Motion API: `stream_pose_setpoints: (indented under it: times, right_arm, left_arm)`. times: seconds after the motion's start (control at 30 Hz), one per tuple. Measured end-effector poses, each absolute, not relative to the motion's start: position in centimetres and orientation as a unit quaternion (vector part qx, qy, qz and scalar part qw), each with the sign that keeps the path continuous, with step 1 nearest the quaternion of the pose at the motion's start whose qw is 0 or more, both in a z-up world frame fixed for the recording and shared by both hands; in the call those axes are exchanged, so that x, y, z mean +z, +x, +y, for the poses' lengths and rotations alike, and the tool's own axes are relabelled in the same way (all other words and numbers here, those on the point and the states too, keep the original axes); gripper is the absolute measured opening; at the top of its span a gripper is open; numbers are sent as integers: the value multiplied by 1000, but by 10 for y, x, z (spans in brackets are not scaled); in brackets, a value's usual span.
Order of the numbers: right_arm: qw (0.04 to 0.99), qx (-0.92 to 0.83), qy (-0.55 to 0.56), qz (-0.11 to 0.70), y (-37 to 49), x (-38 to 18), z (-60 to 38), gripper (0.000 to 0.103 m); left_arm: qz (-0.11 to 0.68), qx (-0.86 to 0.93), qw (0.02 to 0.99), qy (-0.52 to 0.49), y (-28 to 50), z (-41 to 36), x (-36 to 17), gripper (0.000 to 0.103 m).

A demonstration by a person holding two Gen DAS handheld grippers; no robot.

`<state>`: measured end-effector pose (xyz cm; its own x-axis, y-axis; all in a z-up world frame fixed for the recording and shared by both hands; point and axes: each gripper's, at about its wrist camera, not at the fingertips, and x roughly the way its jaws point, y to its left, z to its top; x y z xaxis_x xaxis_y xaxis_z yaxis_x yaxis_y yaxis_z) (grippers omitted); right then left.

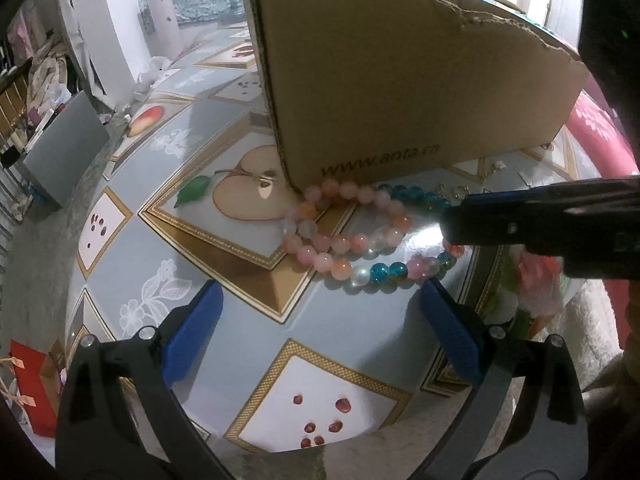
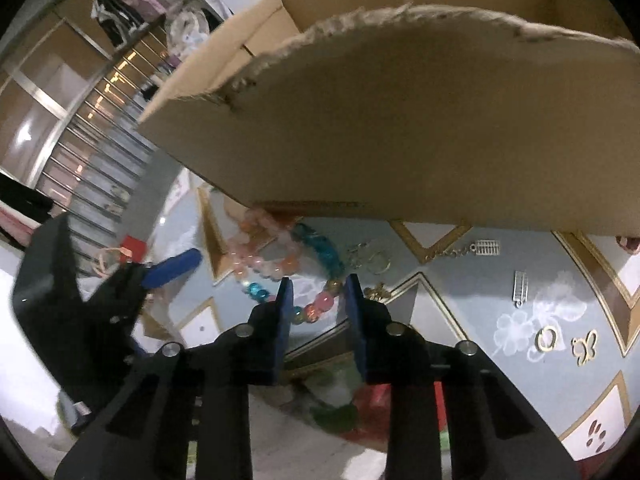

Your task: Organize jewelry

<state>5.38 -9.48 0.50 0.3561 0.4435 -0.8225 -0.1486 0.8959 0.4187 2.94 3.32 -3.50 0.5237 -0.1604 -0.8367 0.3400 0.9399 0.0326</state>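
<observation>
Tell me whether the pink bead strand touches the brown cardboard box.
Touching. In the left wrist view the pink bead strand lies against the brown cardboard box's bottom edge.

Left gripper [image 1: 320, 312] angled down, jaws spread wide, nothing between the blue pads [image 1: 192, 332]. Right gripper [image 2: 318, 300] angled down to its right, jaws narrowed but still gapped, pads apart, not visibly pressing anything.

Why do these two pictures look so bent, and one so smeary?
Both views are fisheye, so the table bulges and the corners go black. The left wrist view is sharp, with lamp glare on the tablecloth beside the beads. The right wrist view is dimmer and motion-blurred: the box and beads look smeared.
</observation>
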Motion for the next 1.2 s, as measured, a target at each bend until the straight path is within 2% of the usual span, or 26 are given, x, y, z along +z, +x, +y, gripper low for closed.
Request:
stream_pose_setpoints:
  times: [0.23, 0.33, 0.43, 0.5, 0.63, 0.83, 0.9, 0.93, 1.0, 1.07, 1.1, 1.17, 1.2]
  right_arm:
    - [819, 170, 94, 540, 59, 7, -78, 22]
    - [827, 154, 45, 539, 58, 10, -68, 15]
    - [833, 145, 10, 534, 57, 10, -59, 14]
    - [831, 150, 20, 535, 59, 9, -59, 9]
    - [821, 182, 96, 532, 65, 14, -69, 9]
    - [816, 228, 152, 509, 70, 35, -70, 9]
    - [816, 235, 155, 505, 73, 39, -70, 9]
    - [814, 242, 159, 504, 74, 39, -67, 9]
    - [812, 249, 160, 503, 74, 40, -66, 9]
    - [812, 255, 160, 501, 74, 39, -60, 9]
    - [812, 256, 159, 501, 73, 41, -63, 9]
    - [810, 257, 161, 502, 73, 44, -68, 9]
    - [809, 257, 162, 503, 73, 45, -68, 9]
  left_arm:
    - [471, -144, 864, 104, 29, 31, -33, 96]
    - [477, -145, 861, 104, 32, 31, -32, 96]
    - [478, -146, 860, 105, 31, 31, -31, 96]
    - [474, -148, 862, 107, 28, 31, -32, 96]
    - [464, -157, 865, 106, 23, 34, -32, 96]
    - [444, -166, 880, 14, 18, 67, -18, 94]
    - [437, -172, 882, -30, 20, 80, -13, 88]
    - [434, -174, 883, -49, 22, 86, -10, 76]
    - [434, -173, 882, -65, 27, 92, -7, 67]
    - [436, -181, 879, -66, 34, 91, -8, 49]
    - [437, -184, 878, -61, 36, 89, -8, 47]
    - [444, -186, 876, -40, 41, 81, -12, 32]
    - [452, -183, 872, -29, 44, 77, -15, 29]
